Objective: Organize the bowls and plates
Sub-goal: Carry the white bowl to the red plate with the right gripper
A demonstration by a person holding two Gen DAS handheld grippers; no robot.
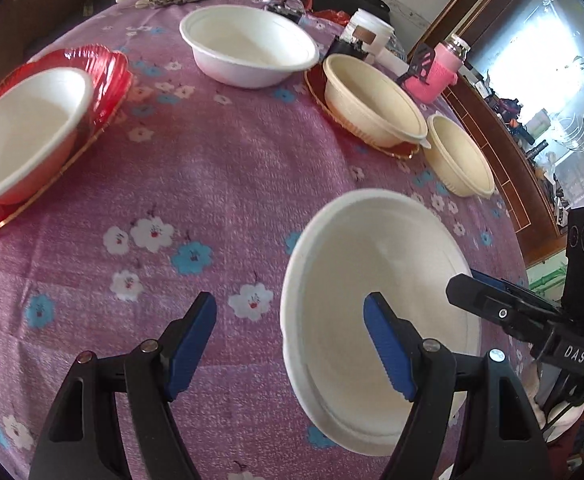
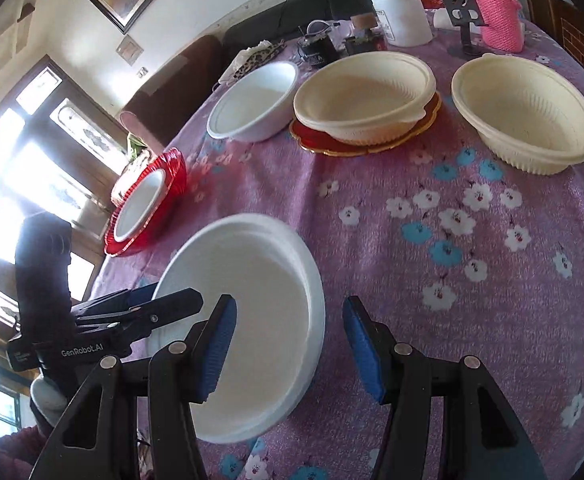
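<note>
Your left gripper point(image 1: 290, 344) hung with its blue pads spread wide and holding nothing, the right pad over the nearest white bowl point(image 1: 376, 312) and the left pad over bare cloth; your right gripper point(image 2: 290, 346) was likewise spread and empty, its left pad at that same bowl's rim point(image 2: 248, 320) in the lower left of its frame. With both tools crowding one light foam bowl, I judged the risk was that a pad would nudge the rim and tip or skate it toward the near table edge, or that the two grippers would knock each other. A pinch on thin foam could also crush or crack the lip. Farther out, a white bowl sat in the red plate point(image 1: 104, 80) at the left of the left view, another white bowl point(image 1: 248, 46) stood alone at top centre, a cream bowl point(image 1: 372, 100) rested on a gold-rimmed red plate point(image 2: 316, 140), and a second cream bowl point(image 1: 460, 156) sat just beside it. The floral purple tablecloth point(image 1: 212, 160) looked soft and wrinkled, so sliding could snag. Beyond were a white jar point(image 2: 404, 16), a pink knitted cup cover point(image 2: 500, 20), a dark sofa and bright windows.
</note>
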